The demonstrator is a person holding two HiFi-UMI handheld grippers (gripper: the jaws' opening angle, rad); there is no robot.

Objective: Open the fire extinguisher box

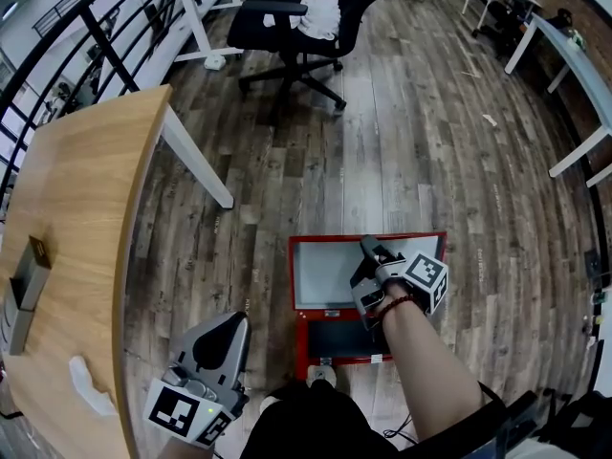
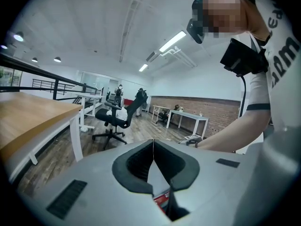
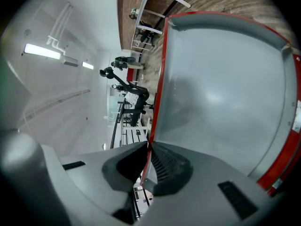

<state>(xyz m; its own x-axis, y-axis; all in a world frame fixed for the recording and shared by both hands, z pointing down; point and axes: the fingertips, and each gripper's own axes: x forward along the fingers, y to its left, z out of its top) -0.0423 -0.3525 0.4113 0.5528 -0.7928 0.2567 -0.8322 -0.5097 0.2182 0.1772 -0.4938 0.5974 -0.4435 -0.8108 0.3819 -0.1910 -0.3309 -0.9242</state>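
The red fire extinguisher box (image 1: 346, 357) lies on the wooden floor in front of my feet. Its lid (image 1: 330, 271), grey inside with a red frame, is swung up and away from the body. My right gripper (image 1: 367, 244) is shut on the lid's far red edge. In the right gripper view the two pads pinch that thin red rim (image 3: 157, 88), and the lid's grey inner face (image 3: 221, 93) fills the right side. My left gripper (image 1: 229, 321) hangs low at the left, away from the box. Its jaws (image 2: 153, 141) are shut, tips touching, with nothing between them.
A wooden table (image 1: 67, 218) runs along the left, with a small dark box (image 1: 29, 275) and a white object (image 1: 91, 385) on it. A black office chair (image 1: 296, 27) stands farther back. White desks (image 1: 574, 65) line the right side.
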